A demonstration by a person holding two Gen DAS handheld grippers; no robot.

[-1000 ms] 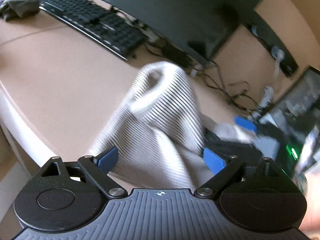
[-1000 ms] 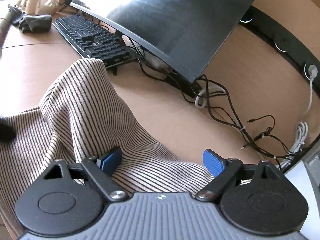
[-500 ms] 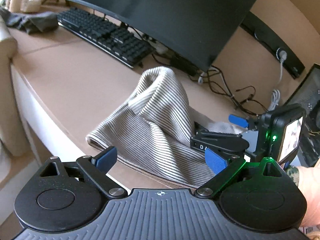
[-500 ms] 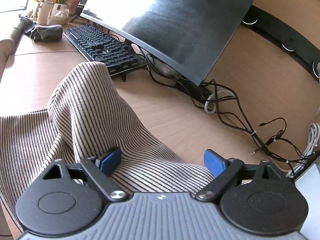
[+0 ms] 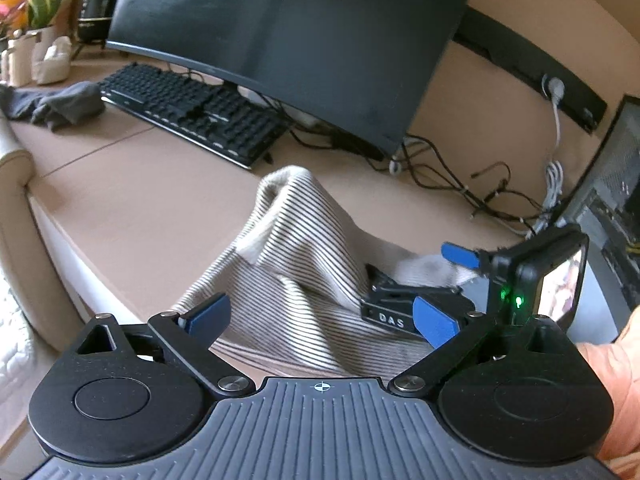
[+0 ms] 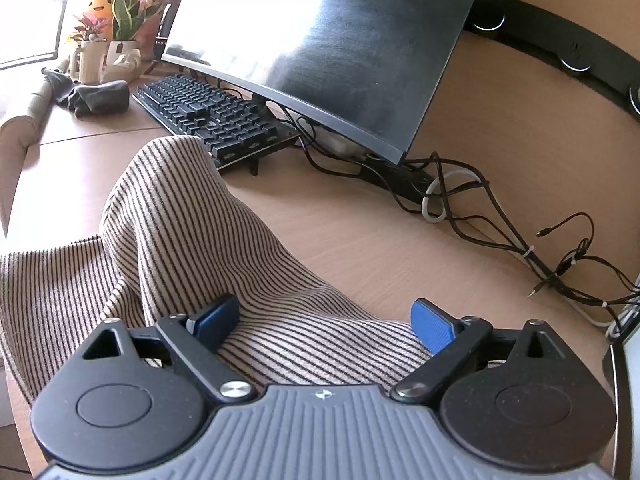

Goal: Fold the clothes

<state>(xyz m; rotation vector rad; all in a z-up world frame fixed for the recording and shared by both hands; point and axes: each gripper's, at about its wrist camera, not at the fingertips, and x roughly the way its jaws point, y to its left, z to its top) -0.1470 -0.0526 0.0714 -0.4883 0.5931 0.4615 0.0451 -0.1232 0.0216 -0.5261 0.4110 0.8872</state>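
Note:
A beige garment with thin dark stripes (image 5: 296, 248) lies bunched on the wooden desk (image 5: 132, 200), one fold standing up in a peak. My left gripper (image 5: 320, 316) is open and empty, held back from the garment's near edge. My right gripper (image 6: 326, 320) is open, its jaws low over the cloth (image 6: 192, 232) with a stretch of fabric lying between them, not pinched. The right gripper also shows in the left wrist view (image 5: 452, 280), at the garment's right side.
A black keyboard (image 5: 192, 112) and a big dark monitor (image 5: 288, 32) stand behind the garment. Tangled cables (image 6: 500, 232) run along the back wall at right. A grey cloth (image 5: 60, 106) and potted plants (image 6: 116, 32) sit far left. The desk's front edge (image 5: 80, 264) is near.
My left gripper has pulled back and up from the garment, so more desk and monitor show. My right gripper has barely moved and stays open over the cloth.

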